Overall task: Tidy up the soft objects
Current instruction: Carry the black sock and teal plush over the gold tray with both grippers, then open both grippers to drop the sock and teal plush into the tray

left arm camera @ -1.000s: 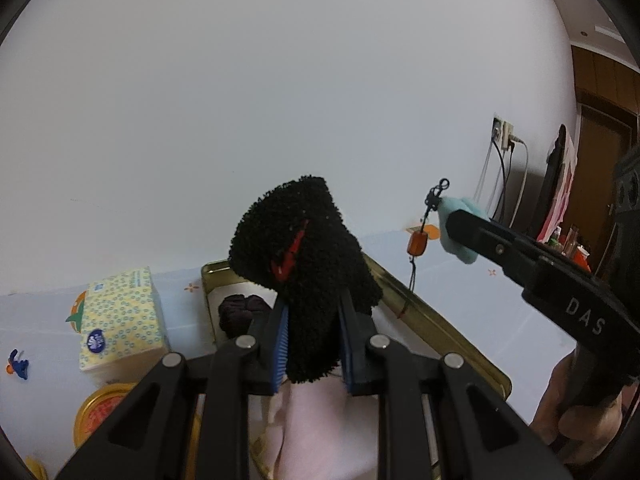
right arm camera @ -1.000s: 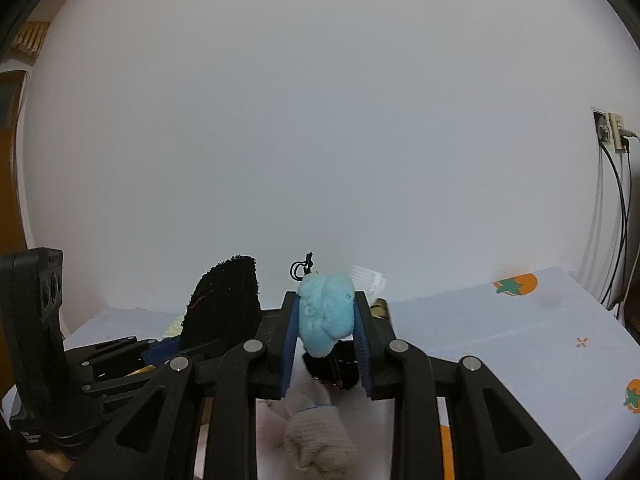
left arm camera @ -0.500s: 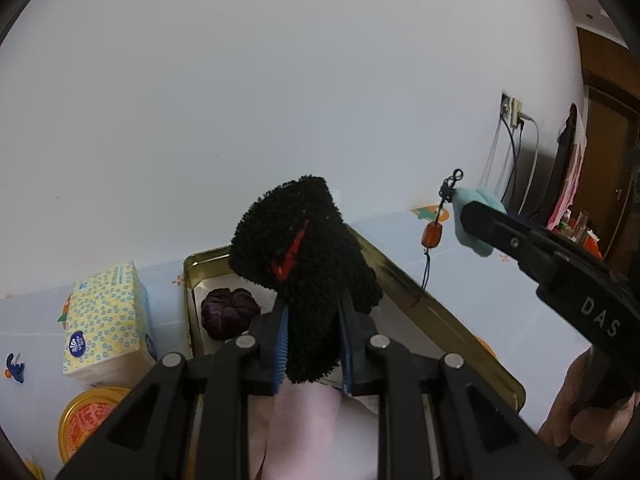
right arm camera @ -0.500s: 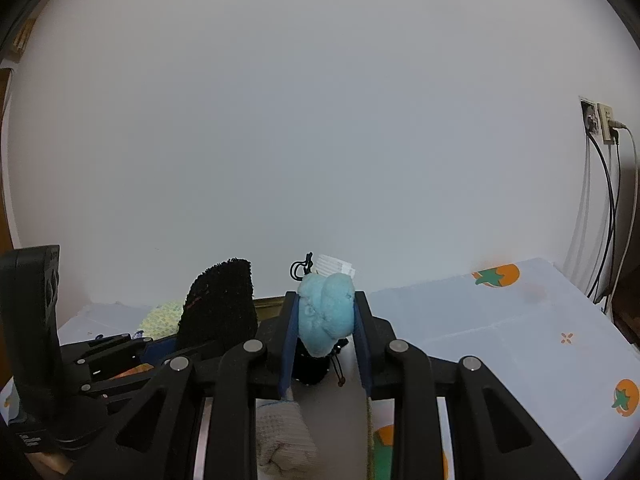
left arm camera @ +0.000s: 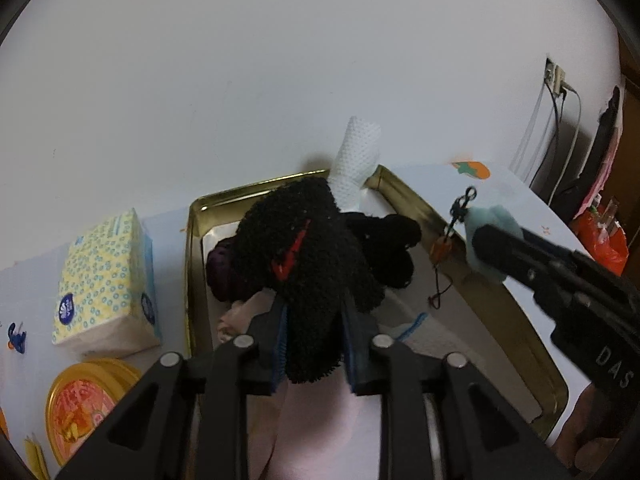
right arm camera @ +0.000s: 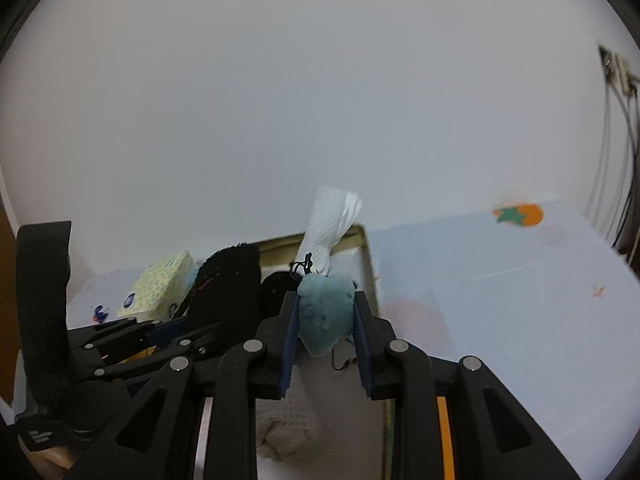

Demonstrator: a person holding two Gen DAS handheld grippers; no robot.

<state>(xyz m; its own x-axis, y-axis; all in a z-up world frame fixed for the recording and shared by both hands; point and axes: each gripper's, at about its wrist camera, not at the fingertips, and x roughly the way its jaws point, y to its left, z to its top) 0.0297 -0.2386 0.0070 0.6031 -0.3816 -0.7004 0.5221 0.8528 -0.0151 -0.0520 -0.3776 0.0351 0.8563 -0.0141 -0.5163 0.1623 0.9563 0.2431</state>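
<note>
The black fleece item [left arm camera: 308, 264] sits between the fingers of your left gripper [left arm camera: 314, 344], held over the gold metal tray [left arm camera: 516, 332]. The jaws are opening, with the fleece still between the pads and showing little or no gap. Judge it light, limp and compressible: it will drop and slump rather than slide. If you regrip, take it at the thick middle, not the loose lower fringe.

The pale blue plush charm [right arm camera: 326, 312] is between the pads of your right gripper [right arm camera: 325, 340], over the right side of the tray. These jaws are also opening, and the pads still flank the plush closely. Its black clasp [left arm camera: 462, 204] and the cord with an orange bead [left arm camera: 440, 248] hang free. Expect the cord to swing and catch on the tray rim.

The tray already holds a dark purple soft item [left arm camera: 222, 276] at far left, another black plush [left arm camera: 390, 248] at far centre, a pink cloth [left arm camera: 320, 420] near you and a white textured cloth [left arm camera: 356, 160] standing at the far edge. Free tray floor shows mainly on the near right.

Left of the tray, just beside it, stand a tissue pack [left arm camera: 106, 280] and a yellow lidded tub [left arm camera: 86, 400]. The wall closes the far side. The two grippers are near each other, so keep them apart on release.
</note>
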